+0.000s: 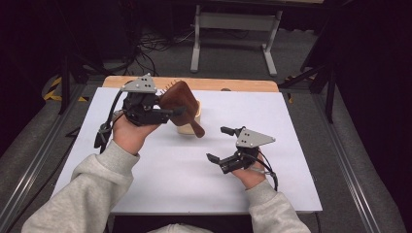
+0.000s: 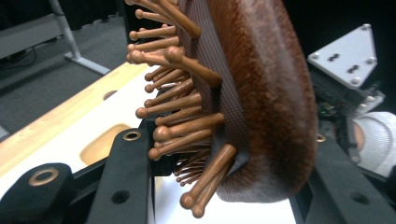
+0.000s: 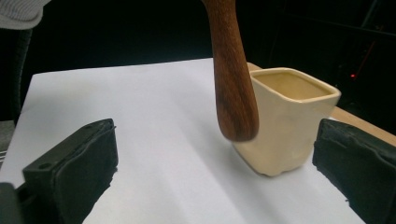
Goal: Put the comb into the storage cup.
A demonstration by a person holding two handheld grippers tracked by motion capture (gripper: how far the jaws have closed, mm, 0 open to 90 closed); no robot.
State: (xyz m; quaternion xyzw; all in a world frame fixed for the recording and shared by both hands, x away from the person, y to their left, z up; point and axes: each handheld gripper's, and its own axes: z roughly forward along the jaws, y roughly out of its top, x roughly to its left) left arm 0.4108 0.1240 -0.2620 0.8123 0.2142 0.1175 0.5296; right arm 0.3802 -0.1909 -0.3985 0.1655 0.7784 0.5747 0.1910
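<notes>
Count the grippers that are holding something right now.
1. The left gripper is shut on the wooden hairbrush, lifted above the cream cup. The right gripper stands open with nothing between its jaws, near the table's right side.

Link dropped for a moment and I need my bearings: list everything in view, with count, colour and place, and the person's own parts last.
hairbrush: one, dark brown wood with wooden pins, held off the table by its head in the left gripper, handle pointing down beside the cup.
cup: one, cream, square-mouthed, upright at the table's far middle.
table: one, white top with a bare wood strip along the far edge.
frame: one, grey metal, on the floor behind the table.
left gripper: one, black, shut on the hairbrush.
right gripper: one, black, open, holding nothing, near right of the cup.
sleeves: two, light grey, bottom edge.
</notes>
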